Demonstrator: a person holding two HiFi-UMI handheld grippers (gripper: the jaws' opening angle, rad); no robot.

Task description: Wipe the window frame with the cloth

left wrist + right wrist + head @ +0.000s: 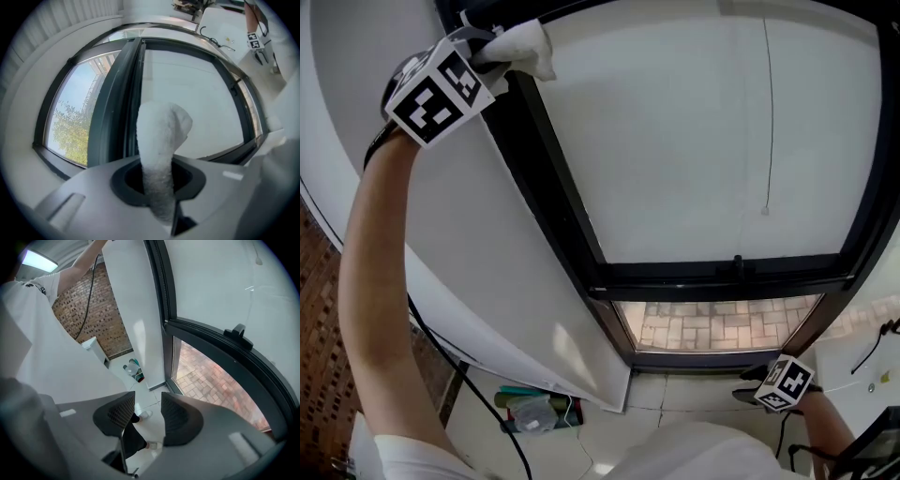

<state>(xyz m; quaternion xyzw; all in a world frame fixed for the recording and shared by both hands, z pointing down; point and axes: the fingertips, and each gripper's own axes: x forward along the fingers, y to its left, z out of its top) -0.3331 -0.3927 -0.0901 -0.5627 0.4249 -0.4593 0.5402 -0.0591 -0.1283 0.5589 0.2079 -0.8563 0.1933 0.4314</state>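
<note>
1. A white fluffy cloth [161, 136] is pinched in the left tongs [157, 183]. The tongs are closed down on its lower end, and the free end sticks up past the tips.
2. The cloth is held high, at the upper part of the dark window frame [555, 183], by its upright bar. Contact looks likely in the head view but cannot be confirmed.
3. The right tongs [143, 414] are held low near the frame's bottom corner. They are parted a little with nothing between them; only floor is seen through the gap.
4. Handling, as judged: the cloth is light, soft and floppy, not slippery. It will bunch and droop, so it is best gripped on a thick fold, with a short wad left out for pressing.
5. The frame is judged rigid and fixed, so firm pressure can be taken.
</note>
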